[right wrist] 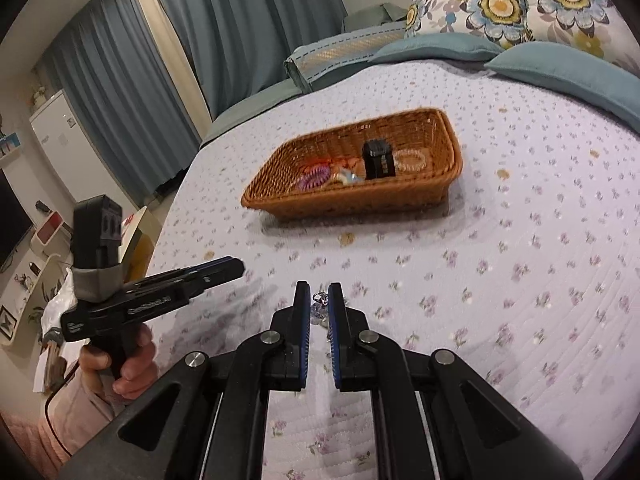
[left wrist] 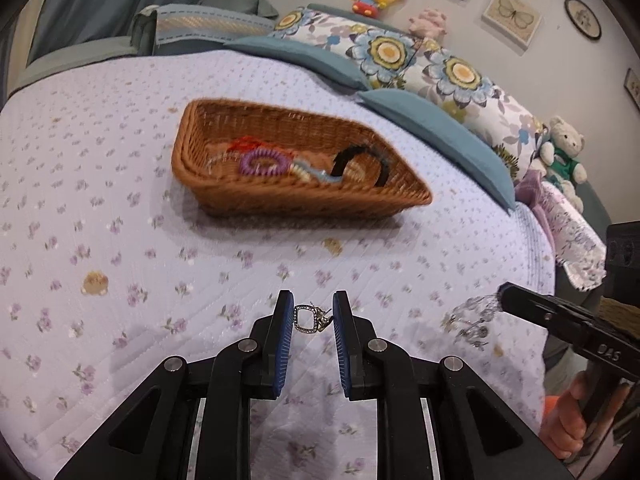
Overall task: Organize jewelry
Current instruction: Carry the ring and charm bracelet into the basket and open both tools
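Note:
A brown wicker basket point(left wrist: 224, 184) sits on the bed and shows in the right wrist view too point(right wrist: 444, 140). It holds a purple coil hair tie point(left wrist: 264, 162), a black band point(left wrist: 360, 156), a clear bracelet point(right wrist: 410, 159) and other pieces. My left gripper point(left wrist: 310, 320) is shut on a square sparkly earring point(left wrist: 306, 319), held between its blue pads just above the quilt. My right gripper point(right wrist: 319, 308) is shut on a silver beaded jewelry piece point(right wrist: 319, 309); in the left wrist view that piece point(left wrist: 472, 316) hangs from its tip point(left wrist: 505, 295).
The lilac flowered quilt point(left wrist: 120, 240) covers the bed. Teal and flowered pillows point(left wrist: 432, 60) lie behind the basket, with a teddy bear point(left wrist: 562, 148) at the right. The bed's edge drops off at the left of the right wrist view, toward curtains point(right wrist: 120, 80).

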Motion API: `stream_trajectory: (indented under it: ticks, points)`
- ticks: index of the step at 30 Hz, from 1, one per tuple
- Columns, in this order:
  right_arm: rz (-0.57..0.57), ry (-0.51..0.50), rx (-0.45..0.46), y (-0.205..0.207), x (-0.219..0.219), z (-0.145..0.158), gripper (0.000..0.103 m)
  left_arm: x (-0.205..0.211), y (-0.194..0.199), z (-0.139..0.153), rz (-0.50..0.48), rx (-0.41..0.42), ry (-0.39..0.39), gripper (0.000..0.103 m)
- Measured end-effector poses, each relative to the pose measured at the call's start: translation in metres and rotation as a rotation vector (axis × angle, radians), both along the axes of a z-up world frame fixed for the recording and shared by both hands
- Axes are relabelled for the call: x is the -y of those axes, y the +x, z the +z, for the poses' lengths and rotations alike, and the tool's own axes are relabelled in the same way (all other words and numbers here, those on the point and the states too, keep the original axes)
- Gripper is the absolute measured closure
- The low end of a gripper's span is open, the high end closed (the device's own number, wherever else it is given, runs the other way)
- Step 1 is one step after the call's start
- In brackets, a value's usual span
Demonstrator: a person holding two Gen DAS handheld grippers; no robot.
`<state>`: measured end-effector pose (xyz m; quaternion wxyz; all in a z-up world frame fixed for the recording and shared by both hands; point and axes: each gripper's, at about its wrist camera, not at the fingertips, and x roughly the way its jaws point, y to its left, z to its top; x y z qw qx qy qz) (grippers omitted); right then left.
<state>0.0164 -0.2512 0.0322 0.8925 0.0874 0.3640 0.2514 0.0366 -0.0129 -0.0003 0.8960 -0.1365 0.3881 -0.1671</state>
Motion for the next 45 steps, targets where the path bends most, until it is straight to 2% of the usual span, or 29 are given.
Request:
stream_trajectory:
  ticks: [7,11,15,19,24,30,34,39,45]
  points:
    - [0.002,-0.038,0.101,0.036,-0.015,0.043,0.093,-0.005,0.02,0.057,-0.032,0.114,-0.018,0.083]
    - [-0.006,-0.048,0.17,0.072,-0.026,0.068,0.093,-0.01,0.052,0.073,-0.071,0.14,-0.08,0.083]
    - [-0.02,-0.055,0.196,0.113,-0.038,0.077,0.093,-0.016,0.089,0.075,-0.07,0.141,-0.123,0.083]
    - [-0.041,-0.056,0.176,0.158,-0.046,0.071,0.093,-0.017,0.123,0.065,-0.048,0.126,-0.112,0.083]
    - [-0.078,-0.093,0.124,0.212,-0.052,0.043,0.093,-0.016,0.156,0.045,-0.027,0.093,-0.086,0.083]
    - [-0.117,-0.103,0.023,0.249,-0.045,0.006,0.093,-0.018,0.184,0.015,-0.005,0.033,-0.102,0.083]
    - [-0.14,-0.103,-0.026,0.26,-0.037,-0.011,0.093,-0.018,0.191,-0.003,-0.001,-0.007,-0.102,0.083]
    - [-0.154,-0.108,-0.067,0.264,-0.035,-0.024,0.093,-0.021,0.195,-0.011,0.01,-0.032,-0.103,0.083]
    - [-0.162,-0.096,-0.068,0.26,-0.031,-0.021,0.091,-0.026,0.194,-0.014,0.034,-0.045,-0.12,0.082]
